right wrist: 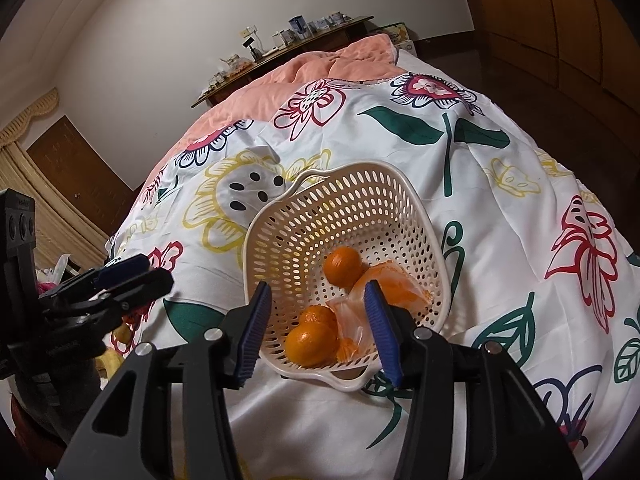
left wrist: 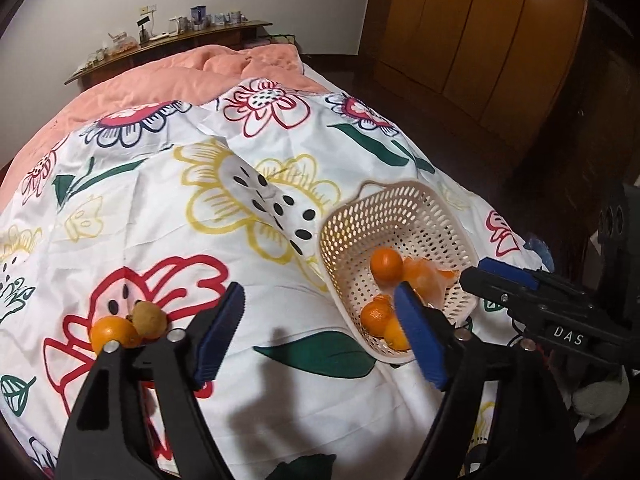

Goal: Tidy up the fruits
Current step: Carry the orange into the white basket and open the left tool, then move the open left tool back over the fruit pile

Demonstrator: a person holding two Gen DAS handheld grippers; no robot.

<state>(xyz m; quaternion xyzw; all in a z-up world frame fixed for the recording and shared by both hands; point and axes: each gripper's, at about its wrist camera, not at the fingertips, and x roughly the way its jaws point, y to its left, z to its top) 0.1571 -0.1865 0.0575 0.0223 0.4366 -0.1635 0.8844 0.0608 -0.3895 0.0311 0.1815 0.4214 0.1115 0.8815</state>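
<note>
Both grippers are standing with jaws apart, gripping nothing: the left gripper [left wrist: 320, 332] is hovering over the floral sheet [left wrist: 160, 208], the right gripper [right wrist: 318, 328] over the near rim of the basket [right wrist: 304, 200], where oranges [right wrist: 312, 344] are lying. Leftward, one orange [left wrist: 110, 330] is touching a brown fruit [left wrist: 149, 318].

I see open floral bedspread [left wrist: 132, 216] ahead of my left gripper [left wrist: 320, 336], nothing on it. Right of it, the basket [left wrist: 436, 208] (tipped toward me) and my right gripper [left wrist: 486, 276] at its rim crowd the way.
</note>
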